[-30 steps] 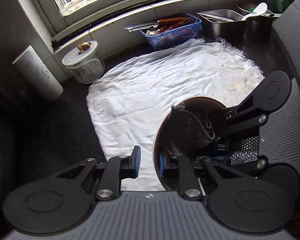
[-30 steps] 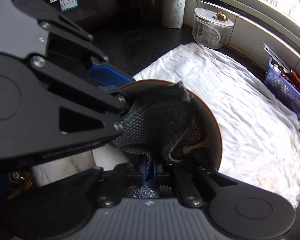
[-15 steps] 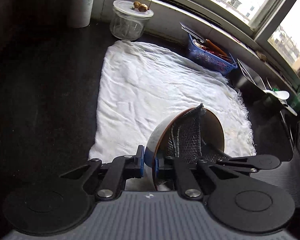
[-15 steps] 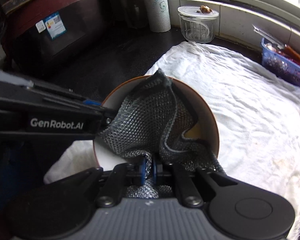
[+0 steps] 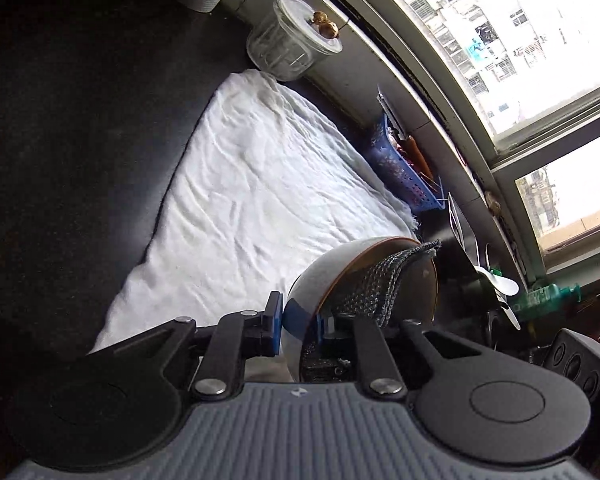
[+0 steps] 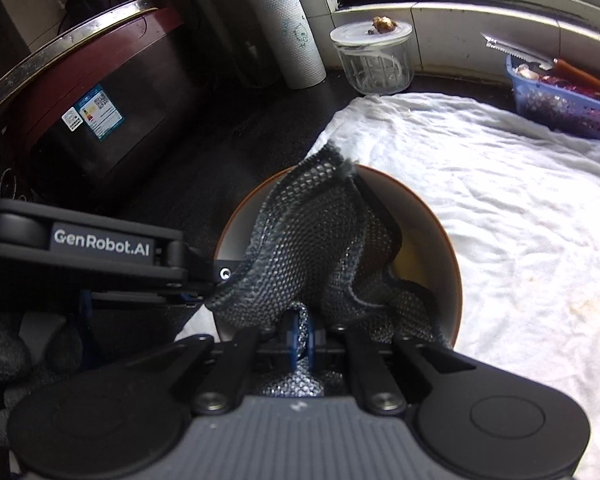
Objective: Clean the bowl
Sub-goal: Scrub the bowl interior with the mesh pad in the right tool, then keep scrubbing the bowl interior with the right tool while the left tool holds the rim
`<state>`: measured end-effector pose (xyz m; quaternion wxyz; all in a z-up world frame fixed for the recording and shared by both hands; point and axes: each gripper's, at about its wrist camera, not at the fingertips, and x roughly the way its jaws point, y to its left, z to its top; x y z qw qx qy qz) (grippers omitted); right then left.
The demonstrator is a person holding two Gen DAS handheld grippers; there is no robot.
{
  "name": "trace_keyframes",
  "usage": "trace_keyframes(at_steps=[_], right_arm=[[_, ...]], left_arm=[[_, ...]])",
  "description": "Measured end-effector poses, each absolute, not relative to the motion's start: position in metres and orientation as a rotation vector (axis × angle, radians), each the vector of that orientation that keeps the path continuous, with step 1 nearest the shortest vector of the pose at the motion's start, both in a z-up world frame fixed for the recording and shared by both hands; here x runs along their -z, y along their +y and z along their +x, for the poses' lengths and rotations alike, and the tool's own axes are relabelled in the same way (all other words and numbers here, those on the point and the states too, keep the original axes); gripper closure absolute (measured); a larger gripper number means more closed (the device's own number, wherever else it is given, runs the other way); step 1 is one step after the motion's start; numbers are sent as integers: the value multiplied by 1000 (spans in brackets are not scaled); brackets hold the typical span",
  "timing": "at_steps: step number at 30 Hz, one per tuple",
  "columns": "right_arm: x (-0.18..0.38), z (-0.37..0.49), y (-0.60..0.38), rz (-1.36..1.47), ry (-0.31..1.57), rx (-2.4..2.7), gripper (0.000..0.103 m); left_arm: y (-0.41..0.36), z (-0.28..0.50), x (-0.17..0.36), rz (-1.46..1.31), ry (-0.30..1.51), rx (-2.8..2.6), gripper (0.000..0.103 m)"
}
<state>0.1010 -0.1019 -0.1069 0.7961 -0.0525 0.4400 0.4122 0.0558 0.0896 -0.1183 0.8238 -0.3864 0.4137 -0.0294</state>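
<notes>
Your left gripper (image 5: 298, 322) has the wall of the bowl (image 5: 319, 276) between its blue pads (image 5: 275, 322); its jaws have just been opening a little, yet the rim sits tight between them. The bowl is tilted on its side over the near edge of the white cloth (image 5: 256, 196) on the dark counter (image 5: 72, 128). Your right gripper (image 6: 300, 334) is clenched on the grey mesh scrubber (image 6: 311, 248), which is bunched up inside the bowl (image 6: 431, 240).
</notes>
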Motion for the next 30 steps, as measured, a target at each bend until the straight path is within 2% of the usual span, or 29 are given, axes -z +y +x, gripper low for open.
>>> trace_keyframes(at_steps=[9, 12, 14, 16, 20, 27, 29, 30], right_arm=[[116, 126, -120, -264, 913, -817, 96], [120, 123, -123, -275, 920, -827, 96], [121, 122, -125, -254, 924, -829, 95], [122, 119, -122, -264, 917, -835, 95], [125, 91, -101, -505, 813, -880, 95], [129, 80, -98, -600, 766, -917, 95], [129, 82, -103, -594, 765, -931, 96], [128, 84, -106, -585, 769, -933, 96]], left_arm=[[68, 77, 142, -849, 913, 97, 89], [65, 75, 138, -780, 925, 108, 89], [56, 76, 123, -606, 932, 103, 89], [34, 78, 100, -294, 932, 89, 89], [0, 85, 73, 125, 931, 126, 88], [6, 95, 82, 140, 983, 183, 89], [13, 94, 85, 72, 983, 197, 97], [16, 93, 87, 31, 982, 198, 97]])
